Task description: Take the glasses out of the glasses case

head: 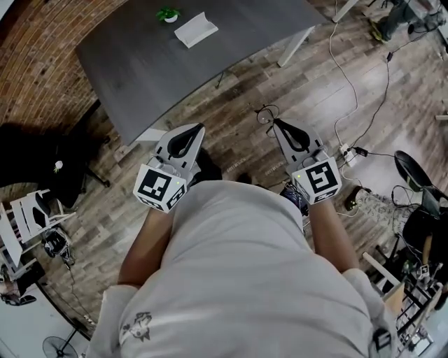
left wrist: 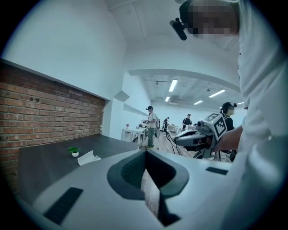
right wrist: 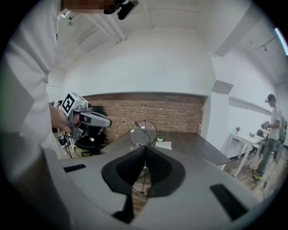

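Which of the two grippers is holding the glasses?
The right gripper: its jaws pinch the glasses, while the left gripper is shut and empty.

Glasses [head: 265, 112]: thin dark wire frame, round clear lenses, out of case, pinched at tips of right gripper [head: 274, 123], approx. upright, above wood floor. Glasses case [head: 195, 29]: white, lying open on dark table [head: 140, 70] beside sm. plant [head: 168, 13], well apart from glasses.
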